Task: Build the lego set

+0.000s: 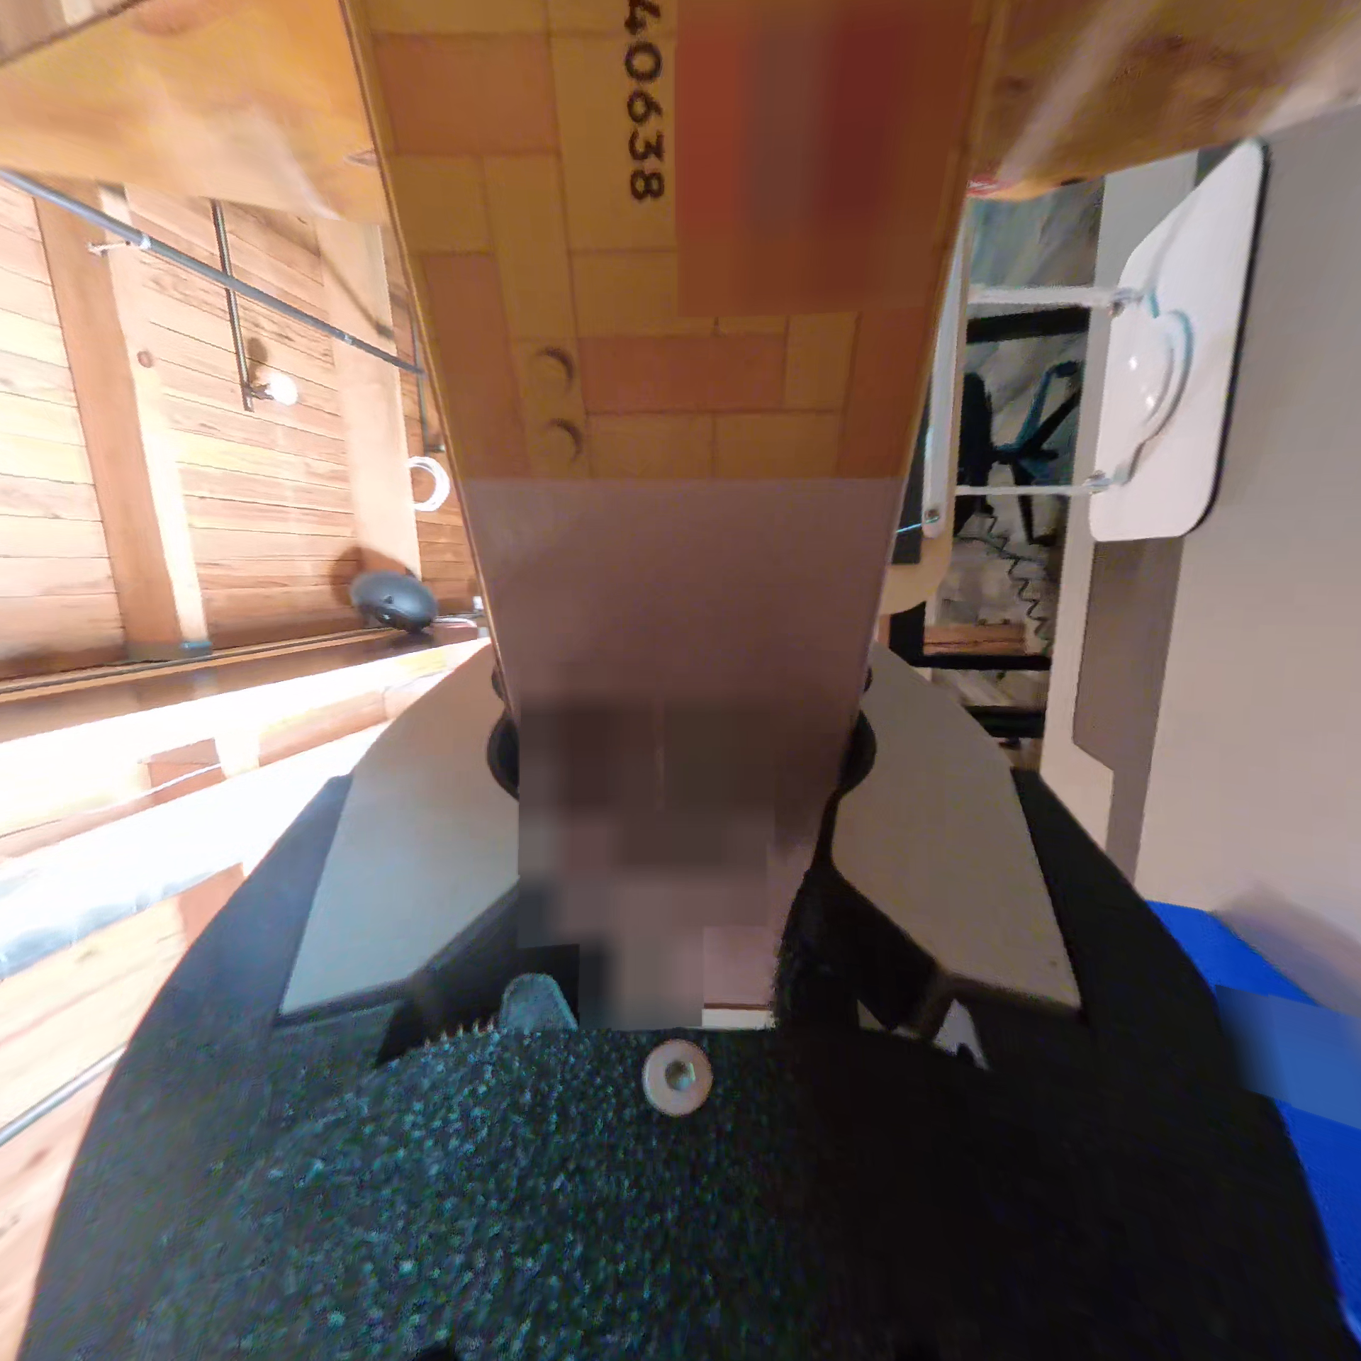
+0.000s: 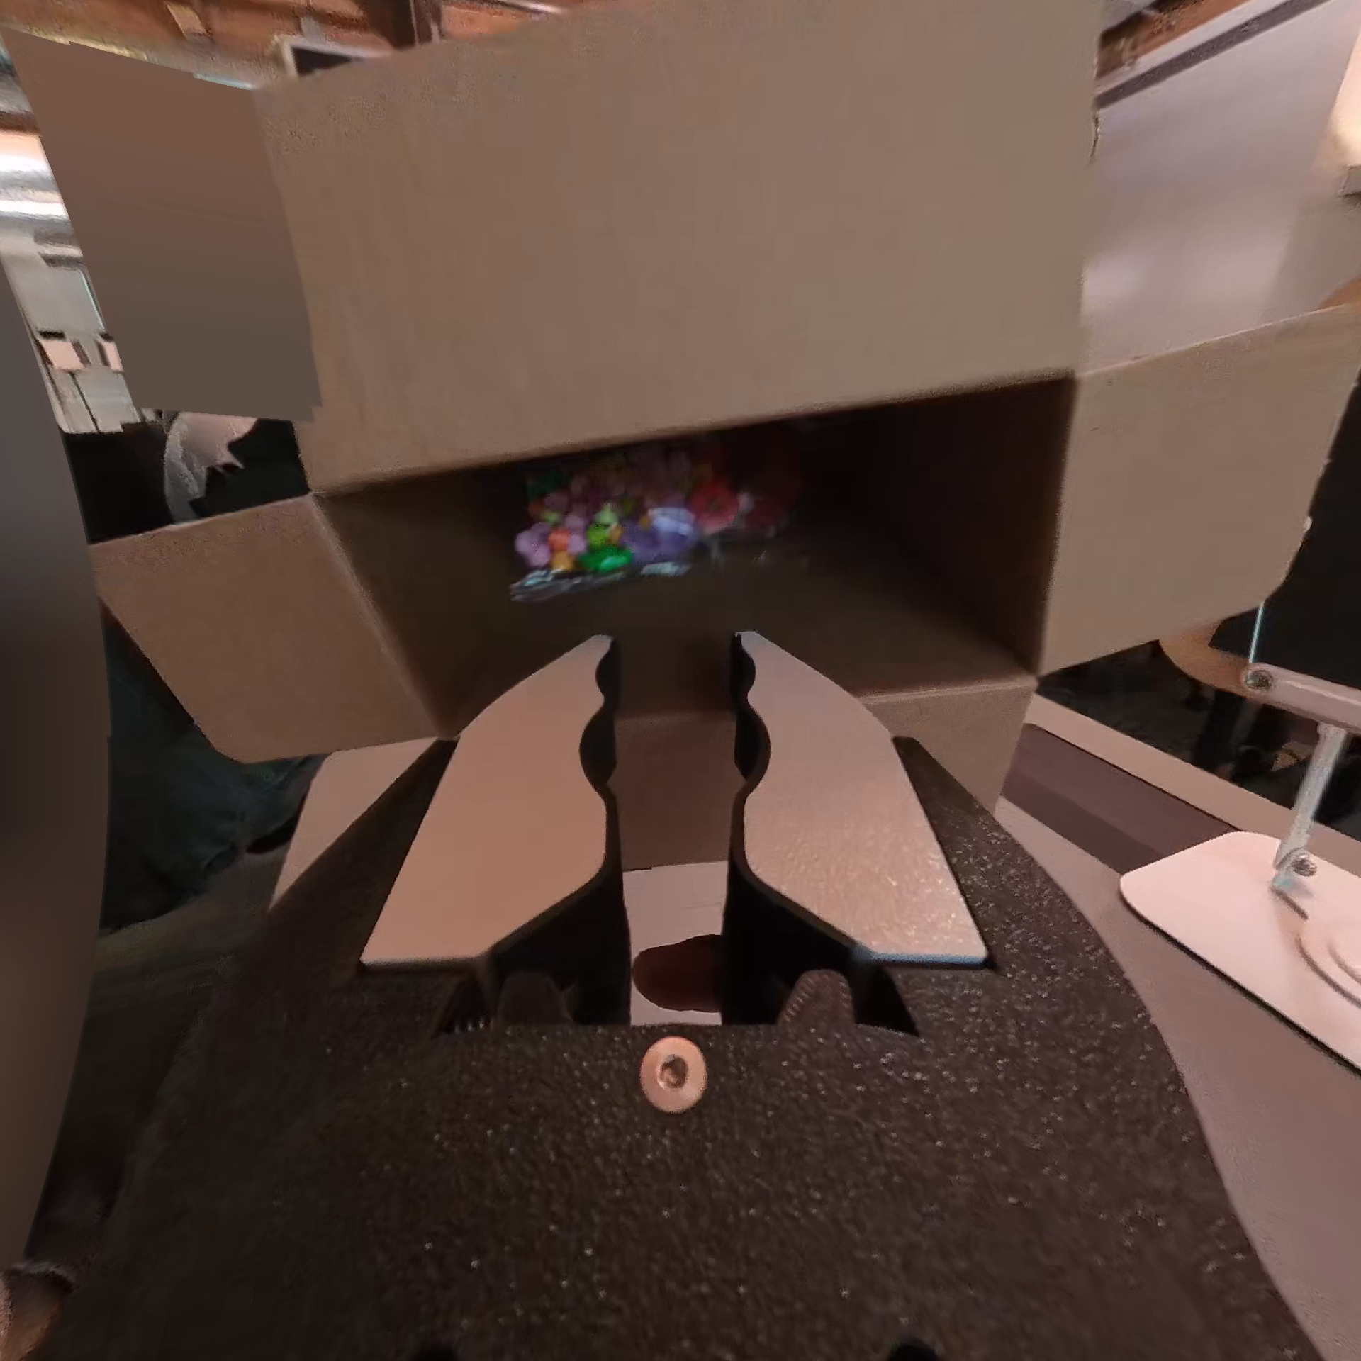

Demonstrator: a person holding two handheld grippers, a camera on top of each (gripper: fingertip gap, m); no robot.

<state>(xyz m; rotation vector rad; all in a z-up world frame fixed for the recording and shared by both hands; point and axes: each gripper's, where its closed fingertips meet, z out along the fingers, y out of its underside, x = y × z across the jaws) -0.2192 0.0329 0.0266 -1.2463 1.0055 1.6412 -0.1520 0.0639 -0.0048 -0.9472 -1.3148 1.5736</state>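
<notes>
A large brown cardboard box (image 2: 663, 243) is seen lying on its side in the right wrist view, its mouth turned toward the camera and its flaps spread out to left and right. Deep inside it, against the back wall, a colourful lego set package (image 2: 648, 526) is seen — blurred, so its details cannot be told. The right claw (image 2: 672, 652) is held just before the box mouth, its fingers narrowly parted with nothing between them. In the left wrist view, a flat boxed package (image 1: 663, 383) printed with a tan brick pattern is clamped between the fingers of the left claw (image 1: 681, 729) — it stands up and away from the camera. A white plate with a clear dome (image 1: 1171, 353) is seen at the right.
</notes>
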